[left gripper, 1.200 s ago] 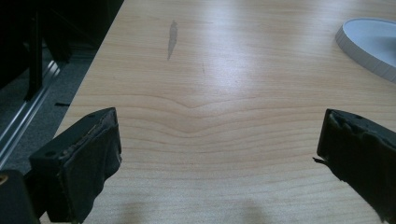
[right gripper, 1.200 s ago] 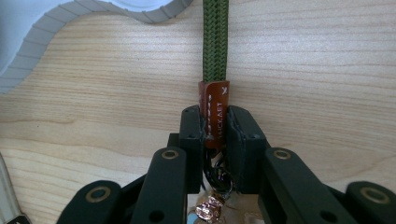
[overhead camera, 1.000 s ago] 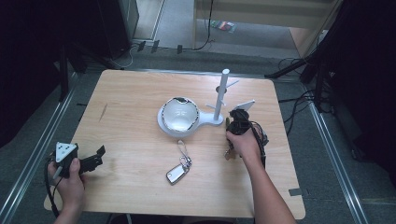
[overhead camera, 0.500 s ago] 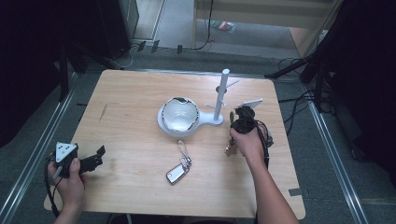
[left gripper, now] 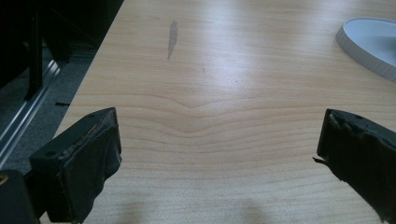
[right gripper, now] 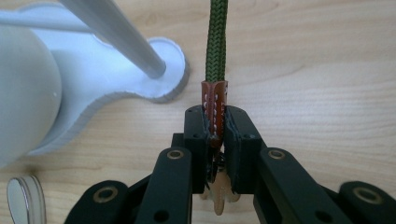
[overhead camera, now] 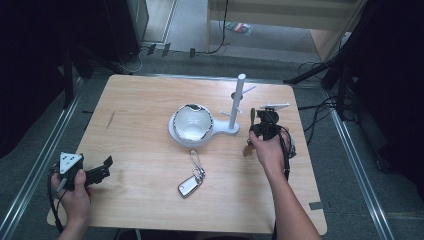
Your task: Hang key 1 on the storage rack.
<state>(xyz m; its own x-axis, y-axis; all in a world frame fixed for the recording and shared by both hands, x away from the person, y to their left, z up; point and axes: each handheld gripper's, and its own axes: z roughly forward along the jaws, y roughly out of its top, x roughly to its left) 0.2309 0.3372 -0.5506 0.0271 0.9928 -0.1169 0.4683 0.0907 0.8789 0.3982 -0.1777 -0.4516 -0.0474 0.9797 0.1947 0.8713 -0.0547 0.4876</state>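
A key strap, a green cord [right gripper: 216, 42] with a brown leather tab [right gripper: 214, 105], stands upright in my right gripper [right gripper: 215, 135], whose jaws are shut on the tab. A key [right gripper: 219, 198] hangs below the jaws. In the high view my right gripper [overhead camera: 256, 129] hovers just right of the white peg stand [overhead camera: 239, 100], the cord [overhead camera: 252, 116] pointing up and the keys [overhead camera: 247, 149] dangling above the table. My left gripper [overhead camera: 104, 169] rests at the table's near left corner, open and with nothing in it; its jaws [left gripper: 217, 154] stand wide over bare wood.
The stand's white base [overhead camera: 220, 131] also carries a glossy round bowl [overhead camera: 191, 122]. A silver car key fob [overhead camera: 189, 185] on a ring lies near the front middle. The wooden table [overhead camera: 140, 105] ends close to the left hand. Cables run on the floor at right.
My right hand has lifted the key strap off the table and drifted slightly toward the stand. The left hand has stayed put.
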